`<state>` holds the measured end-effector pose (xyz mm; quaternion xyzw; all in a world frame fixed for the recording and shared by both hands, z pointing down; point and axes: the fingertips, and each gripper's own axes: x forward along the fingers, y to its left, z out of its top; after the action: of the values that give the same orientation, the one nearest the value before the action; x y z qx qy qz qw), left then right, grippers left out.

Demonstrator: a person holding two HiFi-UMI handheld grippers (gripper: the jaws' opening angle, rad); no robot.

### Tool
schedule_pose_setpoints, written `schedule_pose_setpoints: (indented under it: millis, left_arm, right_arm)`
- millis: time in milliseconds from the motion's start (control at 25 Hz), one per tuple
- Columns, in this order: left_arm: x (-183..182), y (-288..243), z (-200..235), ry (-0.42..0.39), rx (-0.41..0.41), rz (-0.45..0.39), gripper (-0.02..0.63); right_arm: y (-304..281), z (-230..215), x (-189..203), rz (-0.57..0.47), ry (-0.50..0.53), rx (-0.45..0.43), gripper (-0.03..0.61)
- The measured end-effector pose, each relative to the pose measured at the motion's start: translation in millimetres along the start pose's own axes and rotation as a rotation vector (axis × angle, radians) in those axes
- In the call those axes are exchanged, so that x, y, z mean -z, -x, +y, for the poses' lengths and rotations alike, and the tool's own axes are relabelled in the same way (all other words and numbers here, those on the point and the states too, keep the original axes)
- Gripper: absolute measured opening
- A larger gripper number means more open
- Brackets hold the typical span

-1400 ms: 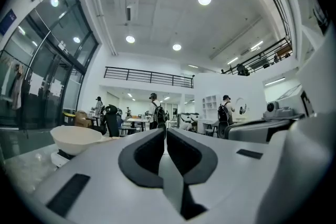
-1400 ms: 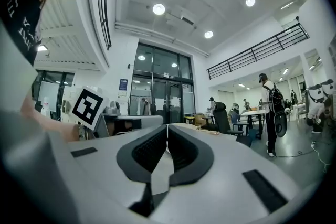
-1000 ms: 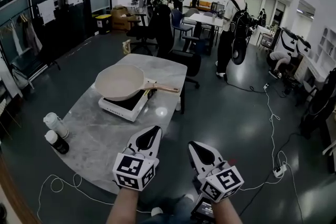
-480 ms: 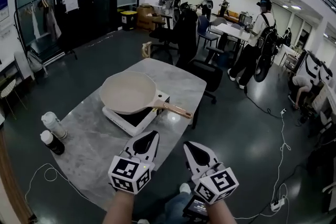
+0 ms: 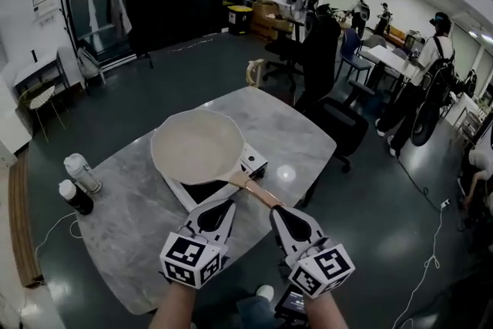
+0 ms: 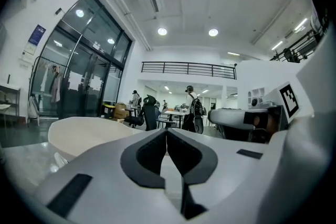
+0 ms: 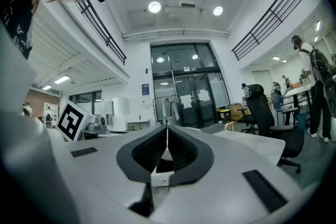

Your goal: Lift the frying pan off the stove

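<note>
Head view: frying pan (image 5: 196, 146) sits on stove (image 5: 251, 162), mid table (image 5: 131, 243); not yet lifted. Left gripper (image 5: 227, 203) and right gripper (image 5: 276, 210) both closed, empty, just beside handle (image 5: 258, 193) end. Remaining: open, grasp handle, lift.

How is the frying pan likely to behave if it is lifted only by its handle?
The frying pan looks rigid, so it should keep its shape. Its wide body sits far from the thin handle, so it will probably feel front-heavy and want to tip downward. It rests on the stove, whose dark top looks smooth, so it may slide a little before it rises.
</note>
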<state>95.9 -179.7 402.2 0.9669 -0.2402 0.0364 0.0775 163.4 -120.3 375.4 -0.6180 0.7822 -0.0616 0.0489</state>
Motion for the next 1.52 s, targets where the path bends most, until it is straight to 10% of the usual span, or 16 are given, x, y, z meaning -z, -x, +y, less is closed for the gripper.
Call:
schedule_pose_setpoints:
  millis: [680, 1520]
  left_arm:
    - [0, -31, 26, 0.095, -0.235, -0.015, 0.012]
    - [20, -62, 42, 0.225, -0.144, 0.059, 0.012]
  right_arm:
    - [-57, -62, -3, 0.077, -0.076, -0.287, 0.028]
    - [-87, -79, 14, 0.261, -0.152, -0.385, 0.048]
